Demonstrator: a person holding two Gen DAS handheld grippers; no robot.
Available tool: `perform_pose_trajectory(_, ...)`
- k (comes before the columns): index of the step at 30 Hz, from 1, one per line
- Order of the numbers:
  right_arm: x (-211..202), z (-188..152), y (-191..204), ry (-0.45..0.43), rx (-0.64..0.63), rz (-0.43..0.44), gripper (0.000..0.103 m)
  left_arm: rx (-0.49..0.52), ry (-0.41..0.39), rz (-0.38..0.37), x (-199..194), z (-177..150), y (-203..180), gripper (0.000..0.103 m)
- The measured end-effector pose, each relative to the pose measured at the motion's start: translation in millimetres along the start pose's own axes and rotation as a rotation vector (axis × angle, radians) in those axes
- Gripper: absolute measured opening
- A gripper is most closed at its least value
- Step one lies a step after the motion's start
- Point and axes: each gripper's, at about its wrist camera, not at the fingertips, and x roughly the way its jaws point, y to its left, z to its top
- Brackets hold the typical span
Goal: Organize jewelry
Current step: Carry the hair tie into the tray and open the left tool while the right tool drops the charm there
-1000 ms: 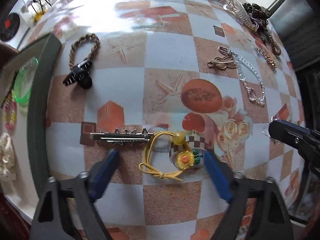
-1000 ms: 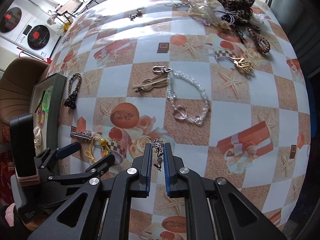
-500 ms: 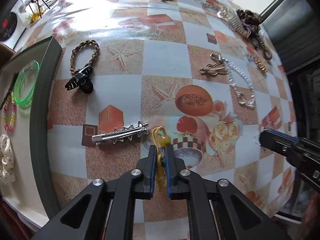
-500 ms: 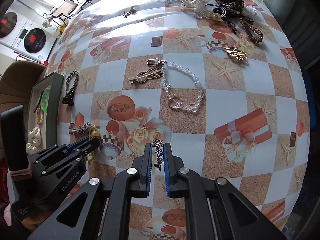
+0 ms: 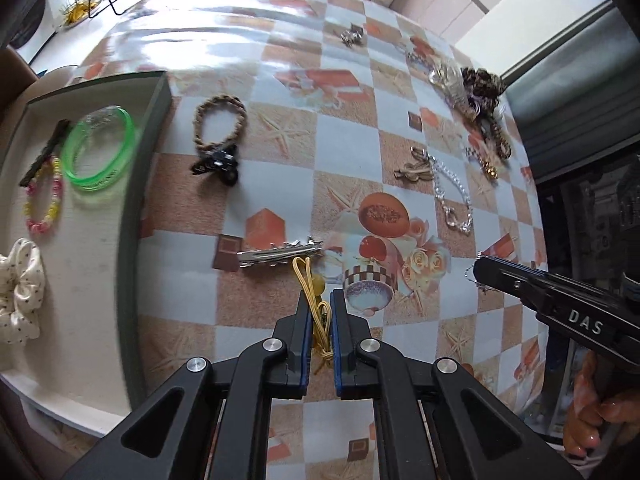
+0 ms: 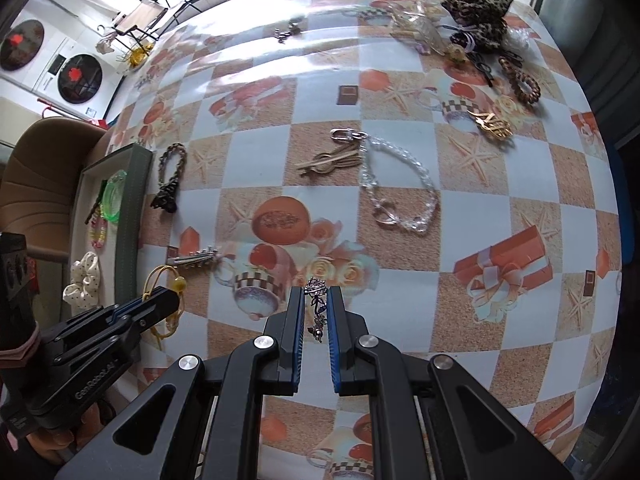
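Bare worktop point(image 5: 280, 80) far-centre, silver hair clip point(image 5: 276, 255) just ahead, green-walled tray point(image 5: 132, 216) left, accessory pile point(image 5: 476, 92) far right.

A checkered tablecloth-covered table point(image 6: 500, 200) carries a green tray point(image 5: 132, 240) at its left edge; right of the tray lie a braided bracelet point(image 5: 219, 124), silver hair clip point(image 5: 280, 257) and crystal bracelet point(image 6: 400, 196)
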Motion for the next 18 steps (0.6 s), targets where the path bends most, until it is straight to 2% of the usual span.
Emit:
perform_pose_trajectory(2, -1.4, 1.6, 7.7, -0.003, -0.012, 0.004, 0.012, -0.012, -0.016, -0.002, -28.9, -5.2, 3.8, 0.011)
perform_pose_trajectory(3, -2.1, 2.1, 11.7, -0.004, -0.019, 0.006, 0.012, -0.016, -0.022, -0.003, -62.9, -5.2, 17.2, 0.011)
perform_pose_trajectory(5, -3.4, 4.1, 21.3, -0.006, -0.034, 0.012, 0.012, -0.026, -0.037, 0.000, -94.6, -15.8, 35.5, 0.011)
perform_pose_trajectory(12, -3.9, 12.0, 63.1, -0.007, -0.102, 0.039, 0.012, -0.086, -0.095, 0.017, -130.2, -22.5, 74.0, 0.011)
perform_pose_trajectory(18, 2.6, 20.0, 114.3, -0.004, -0.181, 0.076, 0.012, -0.155, -0.137, 0.048, -151.1, -31.4, 116.3, 0.011)
